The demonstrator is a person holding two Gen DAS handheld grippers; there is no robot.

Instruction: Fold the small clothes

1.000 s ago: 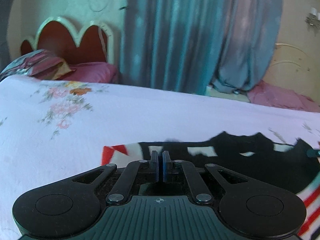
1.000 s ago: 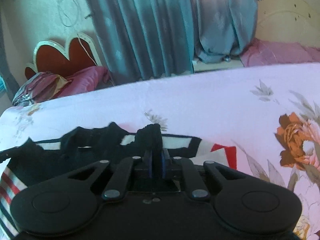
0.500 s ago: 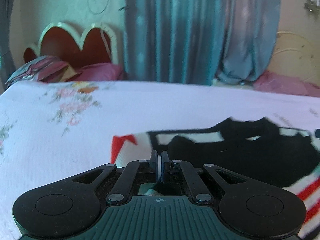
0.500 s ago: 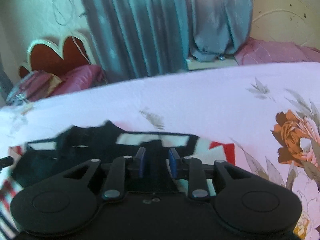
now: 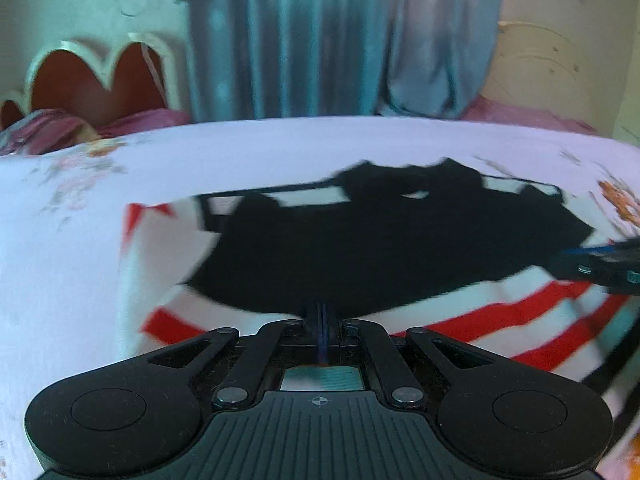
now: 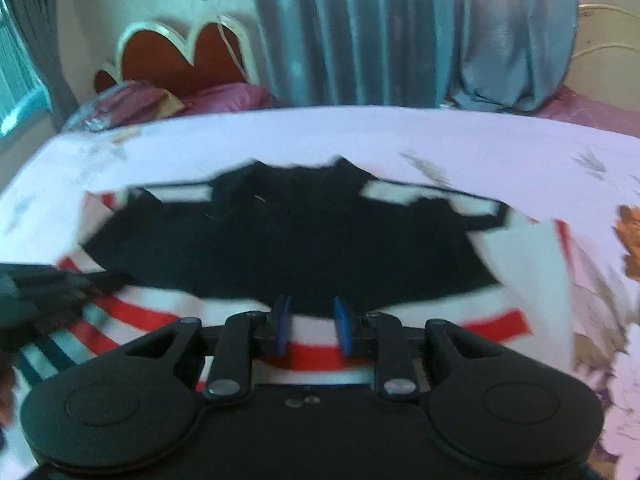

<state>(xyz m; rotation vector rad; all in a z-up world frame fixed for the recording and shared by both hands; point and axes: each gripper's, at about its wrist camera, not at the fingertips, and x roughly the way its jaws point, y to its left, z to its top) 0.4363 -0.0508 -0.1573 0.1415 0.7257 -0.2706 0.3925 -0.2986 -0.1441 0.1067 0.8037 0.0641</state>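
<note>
A small garment (image 5: 384,240), black on top with red, white and dark stripes below, lies spread on the white floral bedsheet (image 5: 280,144); it also shows in the right wrist view (image 6: 288,240). My left gripper (image 5: 322,312) is shut, its tips at the lower edge of the black part; I cannot tell if cloth is pinched. My right gripper (image 6: 310,324) is open and empty just above the striped part. Each gripper shows at the edge of the other's view: the right one (image 5: 600,264), the left one (image 6: 48,292).
A red scalloped headboard (image 5: 100,76) and pink pillows (image 6: 224,96) stand at the bed's far left. Teal curtains (image 5: 320,36) hang behind the bed. An orange flower print (image 6: 630,236) marks the sheet at the right.
Both grippers have pulled back and risen, so more of the garment shows, lying flatter. The right gripper, shut on a black fold a second ago, has opened and let it go.
</note>
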